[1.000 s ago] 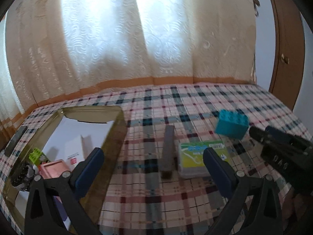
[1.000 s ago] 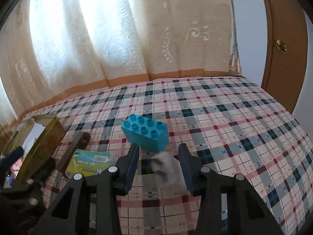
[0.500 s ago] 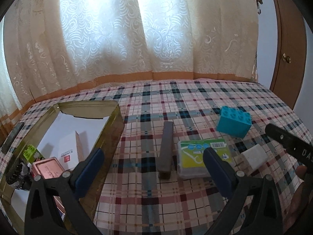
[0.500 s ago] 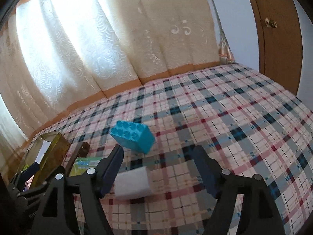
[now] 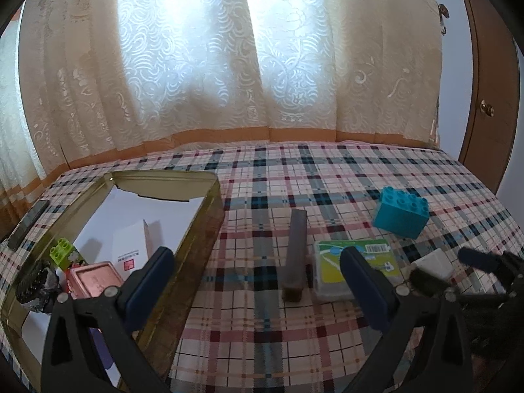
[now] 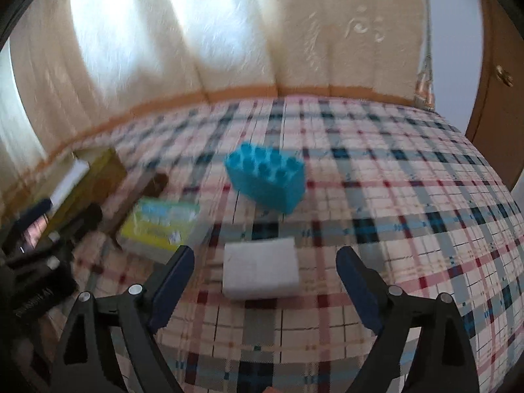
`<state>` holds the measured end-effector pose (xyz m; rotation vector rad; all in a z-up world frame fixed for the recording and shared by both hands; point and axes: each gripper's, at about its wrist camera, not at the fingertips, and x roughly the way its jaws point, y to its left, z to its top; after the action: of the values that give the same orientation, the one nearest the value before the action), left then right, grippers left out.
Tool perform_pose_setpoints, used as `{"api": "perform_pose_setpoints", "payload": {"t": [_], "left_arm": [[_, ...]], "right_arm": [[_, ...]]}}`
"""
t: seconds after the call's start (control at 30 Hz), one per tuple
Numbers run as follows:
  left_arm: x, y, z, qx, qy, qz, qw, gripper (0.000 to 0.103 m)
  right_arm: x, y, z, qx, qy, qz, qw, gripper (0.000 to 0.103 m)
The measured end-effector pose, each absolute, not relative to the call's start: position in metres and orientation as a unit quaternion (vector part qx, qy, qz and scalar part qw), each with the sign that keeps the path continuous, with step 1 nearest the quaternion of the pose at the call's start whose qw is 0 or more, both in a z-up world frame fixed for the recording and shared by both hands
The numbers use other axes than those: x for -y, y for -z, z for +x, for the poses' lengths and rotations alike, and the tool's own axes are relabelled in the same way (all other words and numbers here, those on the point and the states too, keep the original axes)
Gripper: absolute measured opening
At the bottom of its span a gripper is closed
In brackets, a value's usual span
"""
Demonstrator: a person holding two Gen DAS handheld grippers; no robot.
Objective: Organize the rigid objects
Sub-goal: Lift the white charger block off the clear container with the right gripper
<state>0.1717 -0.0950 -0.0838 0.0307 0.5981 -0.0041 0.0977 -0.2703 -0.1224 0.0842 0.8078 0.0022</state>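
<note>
The right gripper (image 6: 265,281) is held just above a white block (image 6: 260,270) on the checked cloth (image 6: 409,196). Its jaws have just been opening and are now spread wide. The white block is seen between them, low down, but it is not pressed by the pads. It lies flat on the cloth, let go.

A blue toy brick (image 6: 267,180) is seen a little past the white block, with its bumps up. To the left of the white block a green and yellow flat box (image 6: 160,226) is laid on the cloth. Just beside that box a long dark bar (image 5: 296,252) is laid, seen best from the left wrist camera.

The left gripper (image 5: 258,281) is held over the cloth near the gold tin (image 5: 203,229). Its jaws are spread wide too, and nothing is held in them. The tin is open at the top. Inside it a small green brick (image 5: 62,250), a pink flat thing (image 5: 93,278), a white box with a red mark (image 5: 131,244) and a dark round thing (image 5: 32,281) are kept. What the dark thing is cannot be told.

A dark phone (image 5: 28,224) is laid on the cloth past the left side of the tin. A pale curtain (image 5: 229,49) is hung behind, and a brown door (image 5: 484,82) is seen at the right.

The right wrist picture is blurred.
</note>
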Motion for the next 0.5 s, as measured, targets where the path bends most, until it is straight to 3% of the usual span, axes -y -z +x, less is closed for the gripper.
{"api": "perform_pose_setpoints", "payload": {"t": [0.23,0.27,0.33,0.5], "left_arm": [[0.095,0.084,0.171,-0.298,0.002,0.020,0.955,0.103],[0.095,0.084,0.170,-0.297,0.004,0.021,0.955,0.103],[0.098,0.084,0.170,-0.298,0.007,0.024,0.954,0.103],[0.104,0.084,0.166,-0.297,0.024,0.032,0.954,0.103]], "right_arm": [[0.262,0.136,0.106,-0.435,0.001,0.014,0.900,0.089],[0.261,0.136,0.105,-0.436,0.003,0.006,0.900,0.086],[0.258,0.134,0.103,-0.429,-0.002,0.001,0.903,0.064],[0.268,0.132,0.102,-0.422,0.002,0.025,0.906,0.065]]}}
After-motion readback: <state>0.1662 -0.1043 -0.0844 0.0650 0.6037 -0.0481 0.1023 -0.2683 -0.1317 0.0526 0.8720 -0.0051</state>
